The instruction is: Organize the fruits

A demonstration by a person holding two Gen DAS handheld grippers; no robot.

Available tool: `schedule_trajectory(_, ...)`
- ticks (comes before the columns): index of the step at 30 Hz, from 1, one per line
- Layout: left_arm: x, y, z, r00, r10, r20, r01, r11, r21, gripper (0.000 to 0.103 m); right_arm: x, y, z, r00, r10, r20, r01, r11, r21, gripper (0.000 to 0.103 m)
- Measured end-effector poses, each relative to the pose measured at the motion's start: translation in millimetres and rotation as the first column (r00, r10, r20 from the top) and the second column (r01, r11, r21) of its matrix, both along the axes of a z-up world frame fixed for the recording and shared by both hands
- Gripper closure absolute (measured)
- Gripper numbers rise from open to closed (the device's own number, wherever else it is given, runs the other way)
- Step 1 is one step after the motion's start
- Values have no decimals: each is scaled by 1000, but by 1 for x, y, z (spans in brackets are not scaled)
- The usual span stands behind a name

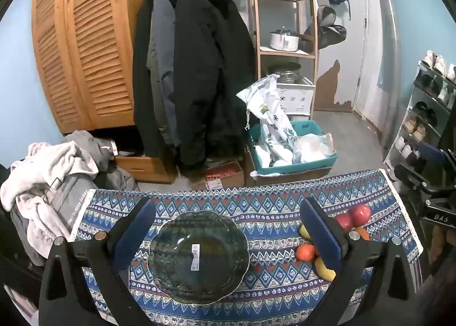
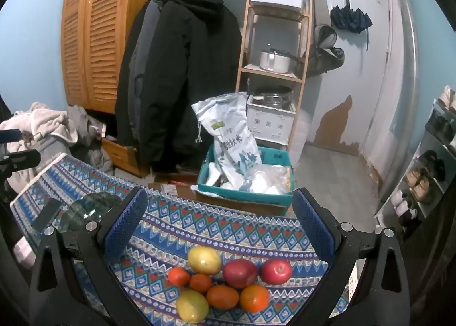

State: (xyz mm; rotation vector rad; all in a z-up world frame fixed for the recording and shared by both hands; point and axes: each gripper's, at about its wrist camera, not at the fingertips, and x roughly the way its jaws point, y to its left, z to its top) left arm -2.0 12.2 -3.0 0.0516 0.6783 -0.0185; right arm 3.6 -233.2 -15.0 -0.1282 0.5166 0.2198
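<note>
You hold both jaws wide and empty, left gripper (image 1: 226, 229) over the scalloped dark-green glass plate (image 1: 198, 257) (its destination, likely), right gripper (image 2: 219, 226) above the clustered loose fruits (image 2: 225, 283).

My left hand-held gripper's (image 1: 228, 229) right finger (image 1: 320, 233) hides part of the fruit pile (image 1: 336, 237); in my right view, the plate (image 2: 85, 207) sits half hidden behind a finger (image 2: 125, 223).

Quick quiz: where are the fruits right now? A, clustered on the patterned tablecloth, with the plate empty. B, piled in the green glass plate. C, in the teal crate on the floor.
A: the fruits lie together on the tablecloth, and the green glass plate holds only a barcode sticker.
</note>
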Motion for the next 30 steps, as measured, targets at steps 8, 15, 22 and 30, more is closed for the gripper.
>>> schedule_trajectory(8, -1, -1, 1, 1000, -2, 1, 2, 1000, 0, 1, 0, -1, 0, 1000, -1, 2, 1, 1000, 0, 3)
schedule_trajectory(15, -1, -2, 0, 1000, -2, 2, 2, 1000, 1, 1, 1, -1, -1, 1000, -4, 2, 4, 1000, 1, 3)
schedule_trajectory(22, -1, -3, 1, 1000, -1, -1, 1, 1000, -1, 1, 1, -4, -1, 1000, -3, 0, 3, 1000, 4, 3)
schedule_trajectory(30, -1, -4, 0, 1000, -2, -3, 2, 1000, 4, 1, 0, -3, -1, 1000, -4, -3, 4, 1000, 6, 3)
